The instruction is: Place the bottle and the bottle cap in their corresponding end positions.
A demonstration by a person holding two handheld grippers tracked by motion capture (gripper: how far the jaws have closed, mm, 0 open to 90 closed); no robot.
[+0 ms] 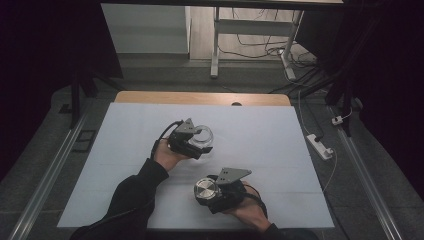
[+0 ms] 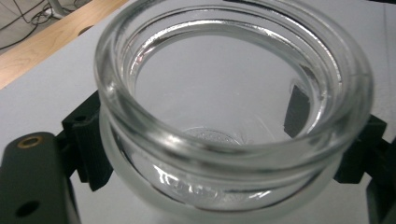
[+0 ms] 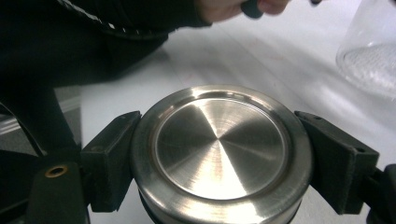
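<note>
Currently, both tongs are loaded. Left tongs grip a clear glass jar, one jaw pressed on each side of the wall just under the thick rim; jar sits near the middle of the table, slightly toward the far edge. In the left gripper view the jar is open at the top, empty, its patterned base visible through the glass, and one dark pad shows through the far wall.

Right tongs clamp a round brushed-metal lid, near the table's near edge, right of centre. In the right gripper view the lid lies flat side up between the two black jaws, both touching its rim; a raised ring runs round its top face.

Jar and lid are apart, the lid nearer the person. The jar's base shows at the upper right of the right gripper view, and the left hand at its top edge. Table surface is white, with a wooden strip along the far edge.
</note>
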